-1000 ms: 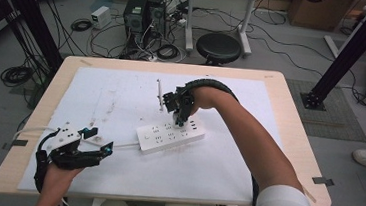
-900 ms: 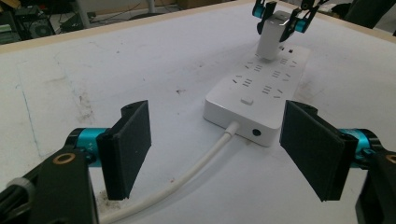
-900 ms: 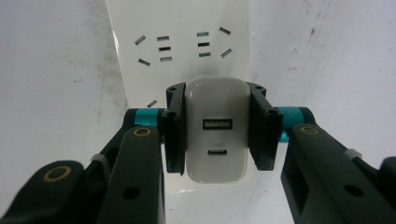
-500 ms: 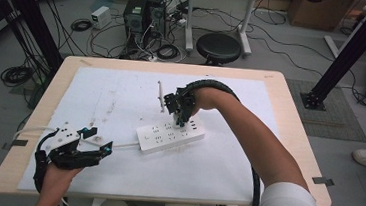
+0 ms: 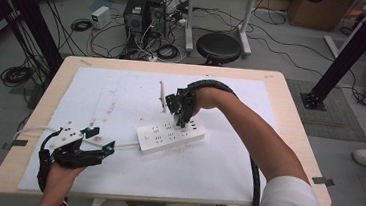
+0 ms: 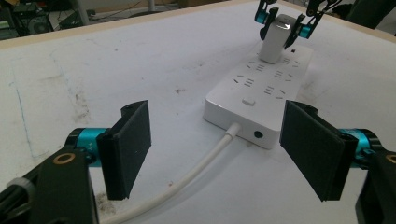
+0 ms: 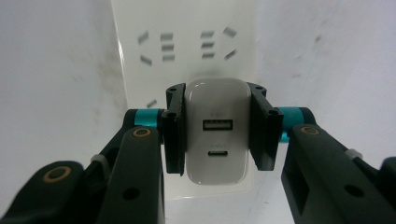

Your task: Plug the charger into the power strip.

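A white power strip [image 5: 171, 132] lies near the middle of the white-covered table, its cable [image 6: 196, 172] running off to the left. My right gripper [image 5: 182, 114] points down over the strip's far end, shut on a white USB charger [image 7: 217, 135]. The pads press the charger's two sides, and its two ports face the right gripper view. From the left gripper view, the charger [image 6: 275, 44] stands upright with its base against the strip [image 6: 261, 100]. My left gripper [image 5: 103, 140] rests low at the front left, open, with its jaws on either side of the cable and not touching it.
A thin white upright piece [image 5: 162, 96] stands on the table just left of the right gripper. The white sheet [image 5: 247, 154] covers most of the wooden tabletop. Beyond the far edge are a stool [image 5: 218, 47], computer boxes and loose cables on the floor.
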A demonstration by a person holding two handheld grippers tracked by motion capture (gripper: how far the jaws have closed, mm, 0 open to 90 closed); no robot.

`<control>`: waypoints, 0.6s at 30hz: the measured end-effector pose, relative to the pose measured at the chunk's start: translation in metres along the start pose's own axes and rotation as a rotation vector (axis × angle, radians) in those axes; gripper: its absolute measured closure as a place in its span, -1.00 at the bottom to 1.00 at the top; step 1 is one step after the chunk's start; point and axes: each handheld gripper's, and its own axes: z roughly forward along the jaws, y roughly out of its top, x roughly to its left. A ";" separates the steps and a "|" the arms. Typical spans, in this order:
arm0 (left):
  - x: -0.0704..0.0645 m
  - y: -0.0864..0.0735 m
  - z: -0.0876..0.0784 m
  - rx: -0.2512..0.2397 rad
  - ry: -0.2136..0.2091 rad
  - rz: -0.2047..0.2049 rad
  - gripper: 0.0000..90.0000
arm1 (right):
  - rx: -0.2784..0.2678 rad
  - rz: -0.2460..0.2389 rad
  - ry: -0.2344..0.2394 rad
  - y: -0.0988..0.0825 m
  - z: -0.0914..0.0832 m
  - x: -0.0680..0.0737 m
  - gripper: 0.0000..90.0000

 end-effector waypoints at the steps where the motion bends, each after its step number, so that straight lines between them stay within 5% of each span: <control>1: 0.001 0.000 0.000 0.003 0.000 0.001 -0.45 | -0.011 0.024 0.004 -0.003 0.000 -0.001 0.42; 12: -0.001 0.001 0.009 -0.009 -0.007 -0.011 -0.45 | 0.034 0.051 0.046 0.001 0.005 -0.009 0.43; 18: -0.002 0.002 0.008 -0.025 -0.008 -0.012 -0.45 | 0.068 0.054 0.032 0.004 0.008 -0.008 0.42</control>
